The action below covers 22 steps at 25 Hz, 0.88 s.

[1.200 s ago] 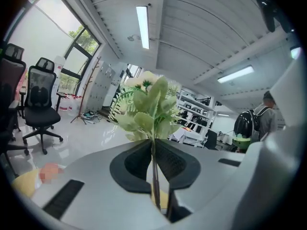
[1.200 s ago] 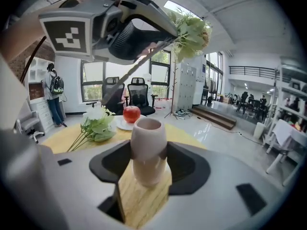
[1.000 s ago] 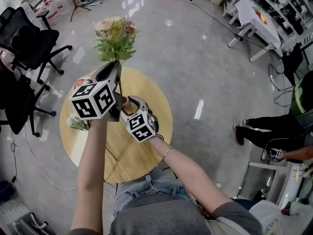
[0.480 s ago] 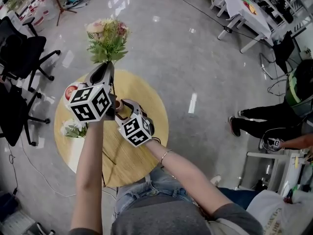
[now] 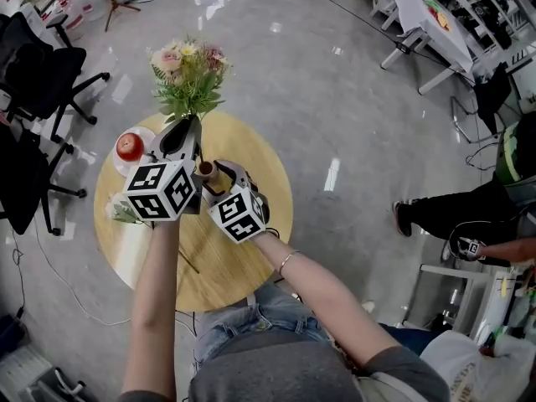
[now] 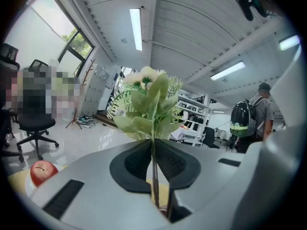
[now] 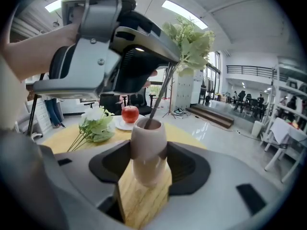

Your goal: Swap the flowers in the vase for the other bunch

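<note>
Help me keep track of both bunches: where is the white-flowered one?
Head view: the white bunch lies on the table, left side, beside the left gripper, nearer the person than the apple.

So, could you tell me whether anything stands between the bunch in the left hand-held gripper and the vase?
Nothing visible does. The stems of that bunch reach into the mouth of the vase, which the right hand-held gripper clamps. The other bunch lies aside on the table.

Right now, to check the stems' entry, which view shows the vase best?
The right gripper view: the pale pink rounded vase sits close-up between the fingers of the right gripper, green stems entering its mouth. The head view shows only its rim; the left gripper view doesn't show it.
</note>
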### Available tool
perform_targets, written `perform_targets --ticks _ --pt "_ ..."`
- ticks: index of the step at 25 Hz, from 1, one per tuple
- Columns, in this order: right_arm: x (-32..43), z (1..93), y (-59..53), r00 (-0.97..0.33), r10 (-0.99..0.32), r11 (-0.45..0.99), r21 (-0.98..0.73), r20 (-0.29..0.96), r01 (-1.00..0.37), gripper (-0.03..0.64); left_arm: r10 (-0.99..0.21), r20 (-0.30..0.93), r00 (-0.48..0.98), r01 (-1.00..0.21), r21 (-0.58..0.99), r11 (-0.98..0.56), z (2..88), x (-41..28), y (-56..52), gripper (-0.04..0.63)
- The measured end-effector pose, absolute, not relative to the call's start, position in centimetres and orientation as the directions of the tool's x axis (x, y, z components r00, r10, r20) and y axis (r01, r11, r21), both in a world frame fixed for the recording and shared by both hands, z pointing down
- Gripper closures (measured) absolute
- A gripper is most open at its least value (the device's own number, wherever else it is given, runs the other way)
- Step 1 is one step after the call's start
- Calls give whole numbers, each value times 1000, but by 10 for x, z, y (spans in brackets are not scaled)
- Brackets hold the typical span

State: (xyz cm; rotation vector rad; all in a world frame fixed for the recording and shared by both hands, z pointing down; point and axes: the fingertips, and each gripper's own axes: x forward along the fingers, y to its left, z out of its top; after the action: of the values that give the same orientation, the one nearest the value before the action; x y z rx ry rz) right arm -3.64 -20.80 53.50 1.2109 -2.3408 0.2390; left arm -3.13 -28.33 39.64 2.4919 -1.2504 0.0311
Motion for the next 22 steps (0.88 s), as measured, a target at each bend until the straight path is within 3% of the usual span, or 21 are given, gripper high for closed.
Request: perform_targets --ticks 22 --pt "-38 532 -207 -491 -709 600 67 506 -797 374 -717 327 616 -788 241 -567 429 -44 -228 558"
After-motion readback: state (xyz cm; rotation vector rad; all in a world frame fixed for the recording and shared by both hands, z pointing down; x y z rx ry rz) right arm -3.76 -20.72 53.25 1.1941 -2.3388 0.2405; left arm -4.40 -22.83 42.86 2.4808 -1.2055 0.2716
